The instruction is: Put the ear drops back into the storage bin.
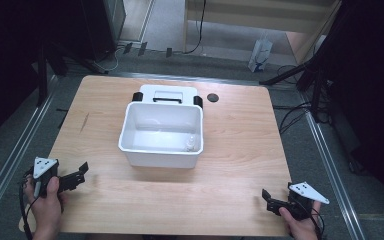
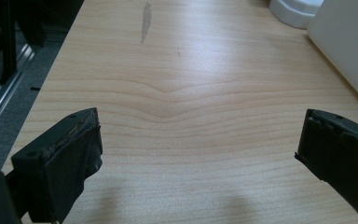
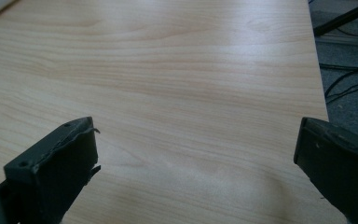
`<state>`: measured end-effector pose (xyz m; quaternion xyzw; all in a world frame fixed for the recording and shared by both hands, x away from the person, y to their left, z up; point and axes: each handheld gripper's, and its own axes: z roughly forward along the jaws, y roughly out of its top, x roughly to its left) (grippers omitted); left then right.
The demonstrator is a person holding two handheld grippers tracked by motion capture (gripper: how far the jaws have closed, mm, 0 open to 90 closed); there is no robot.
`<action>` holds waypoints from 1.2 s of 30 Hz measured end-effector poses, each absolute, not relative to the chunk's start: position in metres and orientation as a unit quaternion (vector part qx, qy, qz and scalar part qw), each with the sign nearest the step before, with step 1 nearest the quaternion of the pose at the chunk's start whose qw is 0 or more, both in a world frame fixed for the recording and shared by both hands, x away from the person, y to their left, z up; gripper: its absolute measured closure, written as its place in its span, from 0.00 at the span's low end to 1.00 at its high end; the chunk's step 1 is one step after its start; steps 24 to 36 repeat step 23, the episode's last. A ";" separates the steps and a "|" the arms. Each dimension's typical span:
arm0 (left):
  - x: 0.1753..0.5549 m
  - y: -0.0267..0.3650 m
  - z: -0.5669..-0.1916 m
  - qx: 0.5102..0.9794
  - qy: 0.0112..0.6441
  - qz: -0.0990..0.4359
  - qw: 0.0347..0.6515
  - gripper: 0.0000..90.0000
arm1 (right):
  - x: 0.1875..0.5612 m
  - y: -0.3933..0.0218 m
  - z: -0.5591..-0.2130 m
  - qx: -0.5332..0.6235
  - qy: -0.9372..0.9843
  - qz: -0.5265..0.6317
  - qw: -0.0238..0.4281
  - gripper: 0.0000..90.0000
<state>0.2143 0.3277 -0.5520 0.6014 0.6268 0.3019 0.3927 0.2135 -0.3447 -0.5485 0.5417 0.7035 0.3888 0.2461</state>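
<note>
Gaping wide, left gripper (image 2: pixel 198 154), right gripper (image 3: pixel 196 158), both empty

No legible text, label, brand, number or sign, bag on the floor (image 1: pixel 260 55) too blurred to read

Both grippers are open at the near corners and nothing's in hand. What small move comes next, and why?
Probably ease the right gripper forward toward the white bin. A small clear object lies in the bin's near right corner, closer to that side. The left gripper is also open and holds nothing, so it could wait beside the table edge.
</note>
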 end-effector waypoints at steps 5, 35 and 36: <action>0.214 0.327 -0.552 0.598 0.629 0.309 0.388 0.04 | 0.216 -0.342 -0.549 0.550 0.705 0.372 0.249 0.00; 0.214 0.326 -0.552 0.594 0.634 0.314 0.384 0.07 | 0.217 -0.343 -0.549 0.555 0.704 0.369 0.246 0.00; 0.214 0.326 -0.552 0.594 0.634 0.314 0.384 0.07 | 0.217 -0.343 -0.549 0.555 0.704 0.369 0.246 0.00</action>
